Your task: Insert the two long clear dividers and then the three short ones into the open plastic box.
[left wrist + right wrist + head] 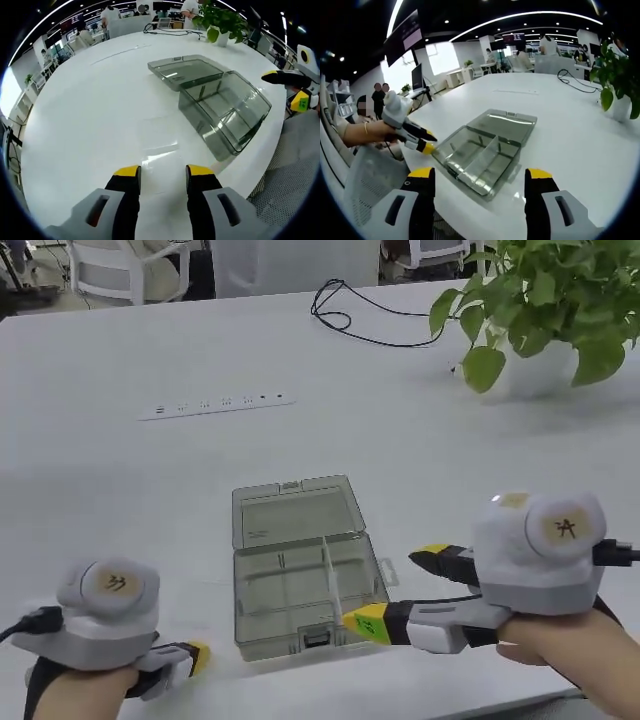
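Plastic box (295, 512) between left claw (162, 174) and right claw (482, 175); both agape

A white table (100, 470) carries a power strip (215, 405), a looped black cable (360, 315) and a potted plant (545, 300), with white chairs (130, 270) behind and curved ceiling light strips (530, 13) overhead.

I'm seeing bright, even overhead light: ceiling strips (520, 14) glare off the white table (100, 125), sheen on the clear box (225, 110), shadows faint, fisheye edges bending hard.
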